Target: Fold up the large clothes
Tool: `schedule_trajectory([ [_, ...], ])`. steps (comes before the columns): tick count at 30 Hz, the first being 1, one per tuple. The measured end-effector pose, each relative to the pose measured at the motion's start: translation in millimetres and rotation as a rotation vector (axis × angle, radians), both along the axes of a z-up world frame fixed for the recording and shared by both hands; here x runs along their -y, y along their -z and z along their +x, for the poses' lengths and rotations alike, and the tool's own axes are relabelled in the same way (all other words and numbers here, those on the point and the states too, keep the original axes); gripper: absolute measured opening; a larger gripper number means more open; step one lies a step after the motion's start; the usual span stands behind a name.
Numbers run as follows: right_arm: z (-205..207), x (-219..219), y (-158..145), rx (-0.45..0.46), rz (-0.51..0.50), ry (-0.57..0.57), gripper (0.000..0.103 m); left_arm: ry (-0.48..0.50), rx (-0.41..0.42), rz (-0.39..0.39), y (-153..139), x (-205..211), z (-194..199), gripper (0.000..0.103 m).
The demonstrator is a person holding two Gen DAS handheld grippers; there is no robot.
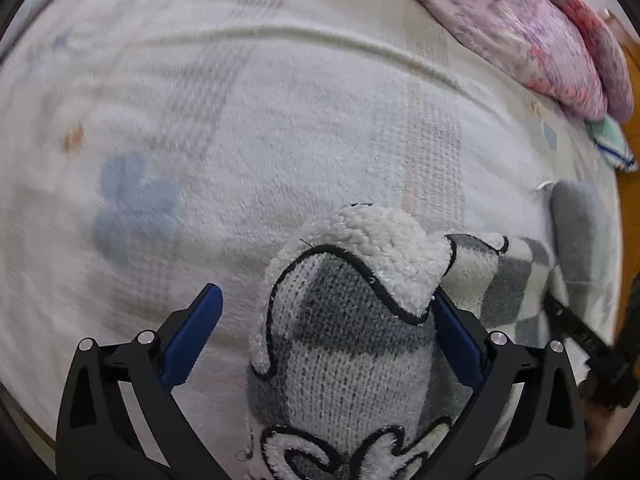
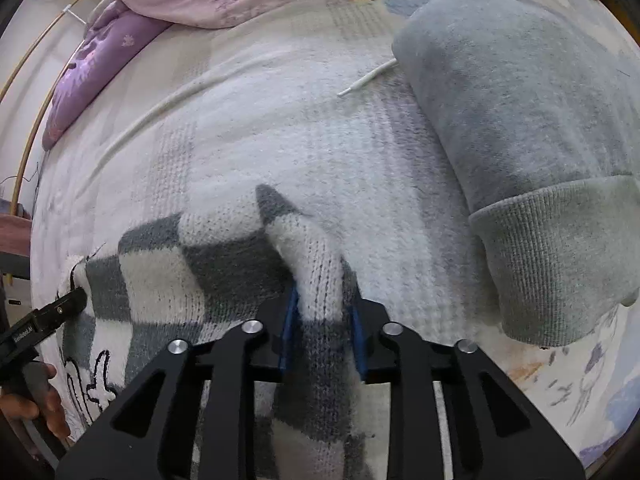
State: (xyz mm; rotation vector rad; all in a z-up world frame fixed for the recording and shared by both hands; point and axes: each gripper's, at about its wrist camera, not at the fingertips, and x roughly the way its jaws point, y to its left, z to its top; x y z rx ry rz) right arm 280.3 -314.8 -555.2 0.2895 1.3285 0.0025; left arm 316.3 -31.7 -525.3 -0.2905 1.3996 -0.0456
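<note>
**Desk:** While both grippers point down at the bed (image 2: 280, 128), what am I looking at, biggest thing first?

**Operator:** Bed first, spread with a pale fleecy blanket (image 1: 280, 128). On it, at the near edge, lies the checked sweater (image 2: 168, 264), grey and white knit with fluffy black-outlined patches. A grey sweatshirt (image 2: 520, 128) lies beside it to the right, apart from my work.

**Desk:** How will the sweater handle?

**Operator:** I judge it soft, thick and limp. It will sag and bunch, not hold a crease. The knit looks grippy, so slipping is unlikely, though stretching is a risk.

**Desk:** Your grippers?

**Operator:** My right gripper (image 2: 322, 320) has a raised ridge of knit between its blue pads (image 2: 289, 320); they appear to pinch it. My left gripper (image 1: 326, 320) stands wide open around a folded-over corner; one pad touches the fluffy trim, neither clamps.

**Desk:** Where would you hold?

**Operator:** At an edge or corner, a full pinch of doubled fabric.
</note>
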Motion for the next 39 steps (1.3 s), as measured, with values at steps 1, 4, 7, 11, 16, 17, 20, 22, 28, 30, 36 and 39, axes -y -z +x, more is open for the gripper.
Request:
schedule_trajectory([
  [1, -3.4, 0.4, -5.8, 0.005, -0.020, -0.002, 0.043, -0.004, 0.004, -0.008, -1.9, -2.1, -1.5, 0.099],
  [4, -15.7, 12.9, -27.9, 0.036, 0.055, 0.035, 0.060, -0.020, 0.031, -0.072, -15.6, -11.3, -14.3, 0.099],
  [7, -36.3, 9.2, -52.5, 0.076, 0.013, 0.032, 0.060, -0.037, 0.056, -0.198, -28.3, -25.5, -37.8, 0.099],
  [11, -73.7, -18.3, -77.3, 0.137, -0.053, -0.048, 0.055, 0.011, 0.060, -0.176, -36.3, -25.5, -88.8, 0.099],
  [16, -119.3, -55.2, -58.2, 0.053, -0.010, -0.149, 0.041, 0.023, -0.016, -0.125, -11.5, -21.1, -144.1, 0.099],
  [17, -125.1, -56.0, -48.3, 0.026, -0.012, -0.150, 0.040, 0.013, -0.046, -0.121, -3.8, -20.8, -151.7, 0.099],
  [20, -135.4, -45.9, -15.8, -0.050, -0.001, -0.105, 0.028, 0.014, -0.044, -0.105, 5.0, -18.2, -158.1, 0.099],
  [22, -137.5, -35.8, -3.2, -0.056, 0.029, -0.064, 0.025, 0.055, -0.038, -0.070, 10.3, -11.6, -156.6, 0.099],
  [28, -144.8, -40.4, -19.3, -0.045, 0.001, -0.048, 0.027, 0.072, -0.050, -0.086, 10.5, -10.2, -151.0, 0.099],
  [30, -162.7, -41.0, -26.7, -0.040, 0.046, -0.008, 0.037, 0.061, -0.069, -0.130, 8.7, -17.5, -165.3, 0.099],
  [36, -206.8, -50.9, -20.4, -0.070, 0.079, 0.039, 0.052, 0.124, -0.143, -0.149, 24.4, -23.7, -217.0, 0.099],
  [39, -225.0, -53.3, -4.1, -0.143, 0.149, 0.104, 0.053, 0.124, -0.192, -0.154, 38.3, -21.9, -238.9, 0.099],
])
